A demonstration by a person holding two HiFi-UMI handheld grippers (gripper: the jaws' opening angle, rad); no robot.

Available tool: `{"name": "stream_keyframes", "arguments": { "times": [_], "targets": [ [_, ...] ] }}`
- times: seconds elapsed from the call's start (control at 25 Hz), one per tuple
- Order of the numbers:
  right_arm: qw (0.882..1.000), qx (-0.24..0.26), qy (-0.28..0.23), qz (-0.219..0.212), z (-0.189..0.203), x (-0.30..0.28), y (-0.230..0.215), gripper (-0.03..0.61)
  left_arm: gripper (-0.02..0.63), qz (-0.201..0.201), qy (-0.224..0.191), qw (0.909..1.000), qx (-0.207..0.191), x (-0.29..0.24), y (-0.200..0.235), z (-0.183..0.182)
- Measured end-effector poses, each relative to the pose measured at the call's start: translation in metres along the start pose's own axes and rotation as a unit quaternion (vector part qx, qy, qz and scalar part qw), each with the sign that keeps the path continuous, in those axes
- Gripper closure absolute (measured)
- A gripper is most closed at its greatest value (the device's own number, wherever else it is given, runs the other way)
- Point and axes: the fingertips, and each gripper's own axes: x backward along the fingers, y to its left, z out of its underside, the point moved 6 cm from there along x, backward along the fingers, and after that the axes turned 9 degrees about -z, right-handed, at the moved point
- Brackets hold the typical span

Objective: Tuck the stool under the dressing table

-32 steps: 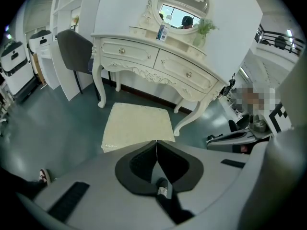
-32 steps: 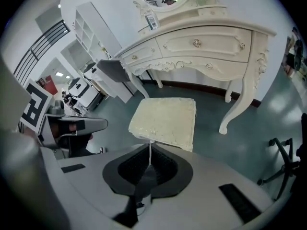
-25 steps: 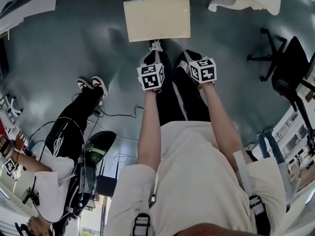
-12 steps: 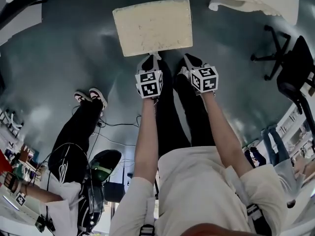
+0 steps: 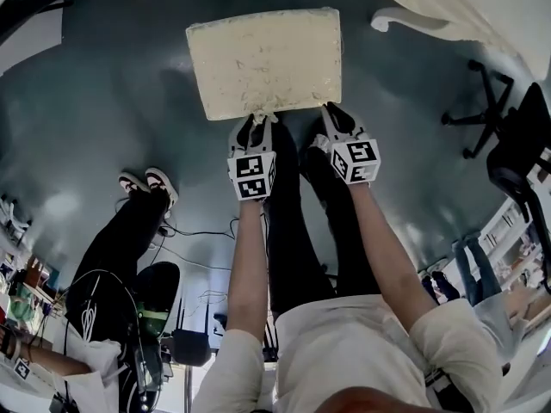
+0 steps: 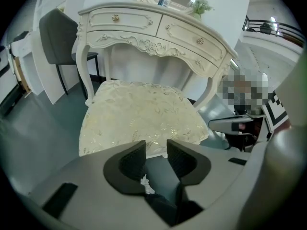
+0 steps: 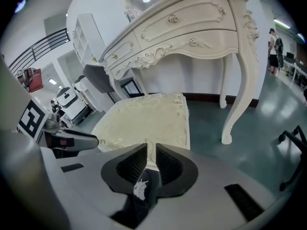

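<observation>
The stool point(image 5: 265, 63) has a cream patterned cushion and stands on the grey floor just in front of my feet. The white carved dressing table point(image 5: 456, 7) is beyond it at the upper right. My left gripper point(image 5: 256, 120) hangs at the cushion's near edge. Its jaws are opening, with a gap and nothing between them point(image 6: 156, 150). My right gripper point(image 5: 332, 115) hovers at the near right corner of the stool point(image 7: 148, 119). This gripper point(image 7: 150, 152) is shut and holds nothing. Through both gripper views the dressing table point(image 6: 153, 32) stands right behind the stool point(image 6: 139, 116).
A black office chair point(image 5: 508, 136) stands at the right. Another person point(image 5: 129, 231) stands at the left, with cables on the floor nearby. A grey chair point(image 6: 60, 32) is left of the dressing table. A curved table leg point(image 7: 237, 104) is right of the stool.
Both grippers have come down toward the stool's near edge, side by side. The stool now looks larger and closer in the head view.
</observation>
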Motion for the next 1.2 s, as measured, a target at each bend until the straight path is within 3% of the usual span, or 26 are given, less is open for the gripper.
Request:
{"name": "stream_keyframes", "arguments": {
  "times": [0.04, 0.08, 0.12, 0.24, 0.32, 0.44, 0.72, 1.2],
  "targets": [
    [1.000, 0.004, -0.001, -0.001, 0.001, 0.000, -0.002, 0.510, 0.454, -0.009, -0.007, 0.9999, 0.003, 0.001, 0.006, 0.002],
    [1.000, 0.009, 0.000, -0.002, 0.002, 0.000, -0.003, 0.425, 0.441, -0.019, -0.014, 0.9997, 0.008, 0.002, 0.012, 0.003],
    [1.000, 0.013, 0.003, -0.003, 0.004, 0.000, -0.005, 0.381, 0.427, -0.029, -0.018, 0.9993, 0.015, 0.002, 0.019, 0.005],
    [0.999, 0.023, 0.022, -0.001, 0.013, -0.001, -0.014, 0.353, 0.334, -0.035, -0.009, 0.9990, 0.024, -0.003, 0.032, 0.014],
    [0.999, 0.024, 0.038, 0.006, 0.022, -0.003, -0.021, 0.331, 0.319, -0.039, -0.004, 0.9992, -0.003, -0.007, 0.031, 0.018],
    [0.998, 0.031, 0.056, 0.015, 0.028, -0.006, -0.027, 0.328, 0.321, -0.064, -0.015, 0.9973, -0.033, -0.008, 0.025, 0.021],
    [0.996, 0.046, 0.054, 0.053, 0.033, -0.014, -0.026, 0.330, 0.322, -0.112, -0.034, 0.9931, 0.005, -0.014, 0.023, 0.020],
    [0.995, 0.046, 0.053, 0.065, 0.037, -0.015, -0.020, 0.330, 0.322, -0.117, -0.045, 0.9920, 0.010, -0.016, 0.027, 0.021]
  ]
}}
